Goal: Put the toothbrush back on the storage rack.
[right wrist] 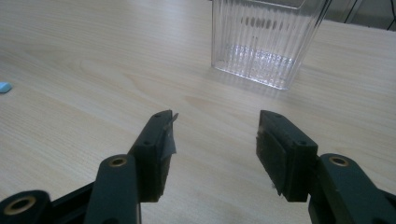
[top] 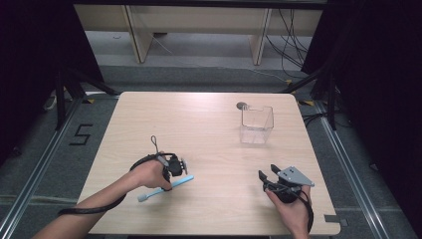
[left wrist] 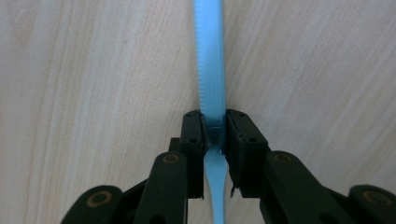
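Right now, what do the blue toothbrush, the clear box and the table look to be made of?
Toothbrush: likely smooth, glossy blue plastic with a ribbed handle. Box: clear ribbed plastic, probably; the table shows through it. Table: pale matt wood grain, possibly laminate.

Bare wood lies open across the table [top: 199,119] between the two grippers and along its far left, and only the clear ribbed container [top: 257,124] at the far right stands ahead of the spread-jawed right gripper [right wrist: 212,135].
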Demonstrator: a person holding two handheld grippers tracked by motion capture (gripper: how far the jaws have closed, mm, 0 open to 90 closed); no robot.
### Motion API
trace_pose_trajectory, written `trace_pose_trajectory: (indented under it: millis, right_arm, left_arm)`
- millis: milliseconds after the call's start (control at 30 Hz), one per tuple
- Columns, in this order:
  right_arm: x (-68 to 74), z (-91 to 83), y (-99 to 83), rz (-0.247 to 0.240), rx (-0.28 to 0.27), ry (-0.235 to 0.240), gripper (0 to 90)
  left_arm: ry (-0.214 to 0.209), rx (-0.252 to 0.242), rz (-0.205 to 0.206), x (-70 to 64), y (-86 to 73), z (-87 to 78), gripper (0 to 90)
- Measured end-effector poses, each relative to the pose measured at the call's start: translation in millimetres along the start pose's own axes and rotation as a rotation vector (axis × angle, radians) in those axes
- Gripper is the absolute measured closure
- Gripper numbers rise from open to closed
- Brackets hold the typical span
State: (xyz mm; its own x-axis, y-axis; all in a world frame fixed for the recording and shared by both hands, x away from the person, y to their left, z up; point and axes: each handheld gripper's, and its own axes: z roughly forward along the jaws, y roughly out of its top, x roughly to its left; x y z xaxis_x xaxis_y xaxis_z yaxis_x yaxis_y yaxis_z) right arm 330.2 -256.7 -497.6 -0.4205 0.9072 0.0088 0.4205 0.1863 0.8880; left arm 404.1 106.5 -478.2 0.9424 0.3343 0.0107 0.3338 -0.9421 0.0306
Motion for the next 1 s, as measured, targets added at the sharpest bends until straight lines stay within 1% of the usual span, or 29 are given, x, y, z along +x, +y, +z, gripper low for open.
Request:
trace_pose_trajectory:
  millis: [33,67,100,133,167,200,233,267,300,333,367,400,433,467,500,533,567,600,633,667,700,733,767,800,867,900,933,967,1000]
  right_arm:
    - [-2.8,1.8,0.3,-0.042,-0.022,0.001,47.1]
    - [-2.8,1.8,0.3,-0.042,-0.022,0.001,47.1]
    - [-1.5,2.4,-0.1,-0.017,-0.017,0.014,47.1]
    - [0.1,0.1,0.8,-0.021,0.007,0.007,47.2]
    - [0.1,0.1,0.8,-0.021,0.007,0.007,47.2]
    - [0.2,1.4,1.4,-0.038,0.006,0.019,48.0]
    - [2.0,1.1,4.0,-0.09,0.038,0.038,50.3]
    - [2.0,1.1,4.0,-0.09,0.038,0.038,50.3]
    - [2.9,1.6,5.5,-0.117,0.045,0.05,50.8]
    - [7.2,2.1,8.0,-0.134,0.078,0.093,51.1]
    - [9.4,3.9,10.5,-0.18,0.103,0.135,51.1]
    - [15.2,4.6,12.4,-0.198,0.156,0.184,51.1]
    - [24.0,11.7,16.0,-0.312,0.228,0.285,51.6]
    - [24.0,11.7,16.0,-0.312,0.228,0.285,51.6]
    - [37.1,17.1,18.3,-0.358,0.307,0.385,52.4]
    - [37.1,17.1,18.3,-0.358,0.307,0.385,52.4]
    - [42.0,19.7,18.7,-0.382,0.323,0.416,52.9]
    - [53.3,28.2,23.7,-0.471,0.371,0.519,53.8]
    - [53.3,28.2,23.7,-0.471,0.371,0.519,53.8]
    - [62.1,34.1,28.9,-0.511,0.405,0.603,54.2]
    - [62.1,34.1,28.9,-0.511,0.405,0.603,54.2]
    - [71.2,39.9,35.8,-0.537,0.403,0.671,54.8]
    - [74.8,41.2,38.1,-0.529,0.406,0.684,55.1]
    - [74.8,41.2,38.1,-0.529,0.406,0.684,55.1]
    - [86.2,50.3,46.8,-0.558,0.38,0.728,55.8]
    - [86.2,50.3,46.8,-0.558,0.38,0.728,55.8]
    - [89.4,53.7,48.5,-0.568,0.376,0.741,55.9]
    - [96.1,58.5,50.5,-0.557,0.392,0.767,56.8]
    - [98.2,59.8,50.9,-0.558,0.395,0.779,57.3]
  left_arm:
    - [0.001,0.004,0.006,-1.4,-0.1,0.0,77.6]
    - [0.001,0.004,0.006,-1.4,-0.1,0.0,77.7]
    - [0.001,0.008,0.017,-1.8,-0.2,0.0,77.7]
    - [0.001,0.007,0.043,-2.0,-0.5,-0.4,78.0]
    - [0.001,0.007,0.043,-2.0,-0.5,-0.4,78.0]
    - [-0.003,-0.003,0.043,-2.3,-1.2,0.2,78.0]
    - [-0.01,-0.008,0.057,-1.5,-2.3,-0.2,78.1]
    - [-0.01,-0.008,0.057,-1.5,-2.3,-0.2,78.1]
    - [-0.011,-0.004,0.067,-1.5,-3.0,-1.0,78.1]
    - [-0.011,-0.005,0.078,-1.7,-3.4,-1.7,78.1]
    - [-0.006,-0.012,0.086,-2.8,-4.1,-1.8,78.1]
    - [-0.01,-0.008,0.1,-3.7,-4.1,-3.3,78.1]
    - [-0.009,-0.01,0.113,-5.2,-4.2,-4.5,78.1]
    - [-0.007,-0.013,0.128,-7.2,-4.3,-6.0,78.1]
    - [-0.012,-0.022,0.15,-11.1,-4.0,-9.4,78.1]
    - [-0.012,-0.022,0.15,-11.1,-4.0,-9.4,78.1]
    - [-0.01,-0.028,0.175,-14.2,-3.5,-12.2,78.1]
    - [-0.012,-0.039,0.183,-17.7,-3.3,-13.6,78.1]
    - [-0.012,-0.041,0.205,-20.6,-2.7,-15.4,78.1]
    - [-0.01,-0.063,0.223,-27.5,-1.7,-17.5,78.1]
    - [-0.01,-0.063,0.223,-27.5,-1.7,-17.5,78.1]
    - [-0.005,-0.067,0.258,-34.4,-0.1,-20.1,78.1]
    - [-0.01,-0.08,0.262,-37.9,0.8,-21.0,78.1]
    - [-0.01,-0.08,0.262,-37.9,0.8,-21.0,78.1]
    - [-0.014,-0.093,0.293,-45.6,3.6,-23.9,78.1]
    - [-0.014,-0.093,0.293,-45.6,3.6,-23.9,78.1]
    - [-0.015,-0.101,0.301,-48.2,4.6,-24.8,78.1]
    - [-0.017,-0.099,0.316,-50.7,5.9,-26.0,78.1]
    - [-0.017,-0.099,0.316,-50.7,5.9,-26.0,78.1]
